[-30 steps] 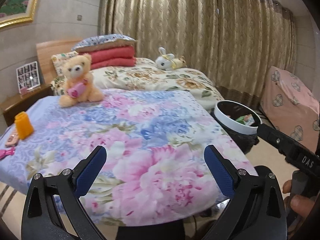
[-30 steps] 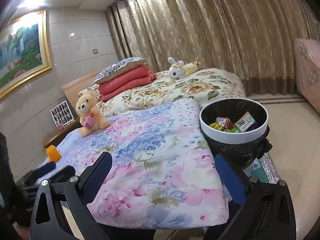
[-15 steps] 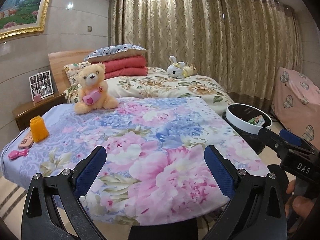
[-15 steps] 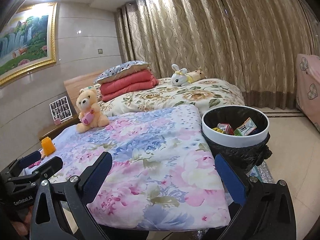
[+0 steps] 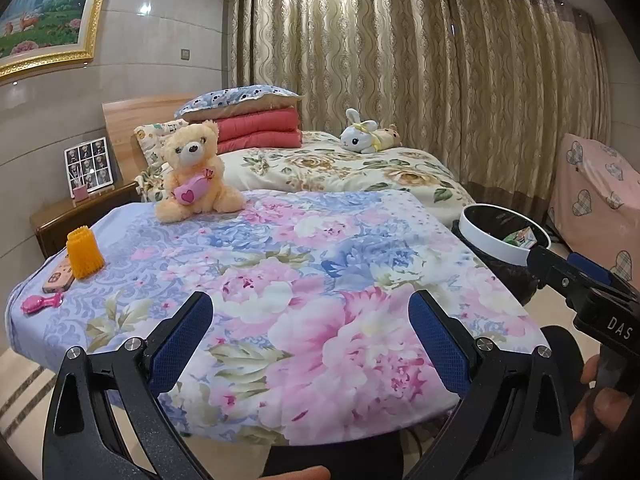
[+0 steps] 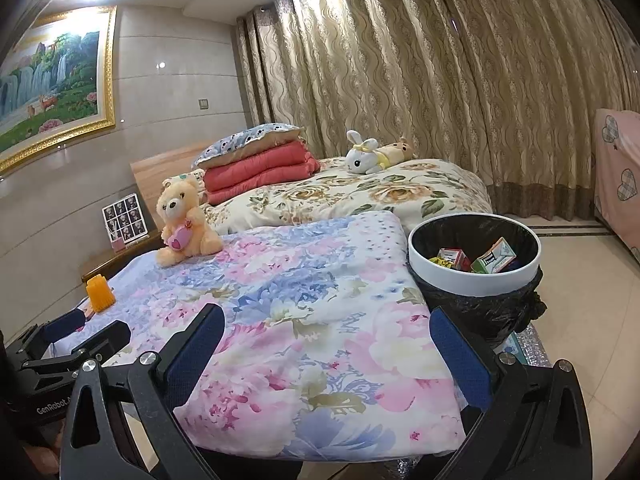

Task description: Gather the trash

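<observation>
Orange catches your eye first: the ribbed orange cup (image 5: pixel 85 253) stands near the left edge of the floral-covered table (image 5: pixel 328 264), with a pink phone (image 5: pixel 59 277) touching its near side and a small pink brush (image 5: pixel 41 302) lying closest to the near-left corner. These three sit left of and beyond your left gripper (image 5: pixel 308 340), whose blue pads are spread wide with nothing between them. Whether any of them counts as trash, you cannot tell from here; none looks like a wrapper or carton.

Moving across, the teddy bear (image 5: pixel 194 172) sits at the far edge of the table, and the middle of the cloth carries nothing loose.

Your right gripper (image 6: pixel 326 350) hangs over the near edge, also wide open and empty. Just off the right edge of the table stands the trash bin (image 6: pixel 472 284), white-rimmed and lined in black, with cartons (image 6: pixel 494 258) already lying inside.

So the geometry is split: any leftover item lies on the left side, nearer your left hand, while the bin is on the right, nearer your right hand. Probably the collecting is nearly or fully done.
</observation>
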A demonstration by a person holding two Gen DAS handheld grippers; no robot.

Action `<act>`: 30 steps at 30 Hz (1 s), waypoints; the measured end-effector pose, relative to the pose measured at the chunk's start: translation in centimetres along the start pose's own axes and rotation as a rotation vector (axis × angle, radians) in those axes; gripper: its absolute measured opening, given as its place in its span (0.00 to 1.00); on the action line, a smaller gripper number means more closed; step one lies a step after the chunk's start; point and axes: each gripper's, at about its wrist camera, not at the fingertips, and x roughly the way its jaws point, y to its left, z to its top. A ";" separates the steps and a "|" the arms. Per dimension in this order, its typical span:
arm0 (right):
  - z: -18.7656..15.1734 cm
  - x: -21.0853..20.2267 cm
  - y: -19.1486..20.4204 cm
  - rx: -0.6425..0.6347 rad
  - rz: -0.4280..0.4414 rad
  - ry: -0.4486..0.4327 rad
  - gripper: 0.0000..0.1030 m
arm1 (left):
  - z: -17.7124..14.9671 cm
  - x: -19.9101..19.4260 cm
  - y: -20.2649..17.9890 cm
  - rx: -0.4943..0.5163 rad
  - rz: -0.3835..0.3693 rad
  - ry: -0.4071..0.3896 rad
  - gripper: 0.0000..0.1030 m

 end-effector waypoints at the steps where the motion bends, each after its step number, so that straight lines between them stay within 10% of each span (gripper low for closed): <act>1: 0.0 -0.1 0.0 0.000 0.001 -0.002 1.00 | 0.0 0.0 0.0 0.000 0.003 -0.003 0.98; 30: 0.0 -0.2 0.0 0.006 0.005 0.003 1.00 | 0.1 -0.1 -0.3 0.010 -0.008 0.000 0.98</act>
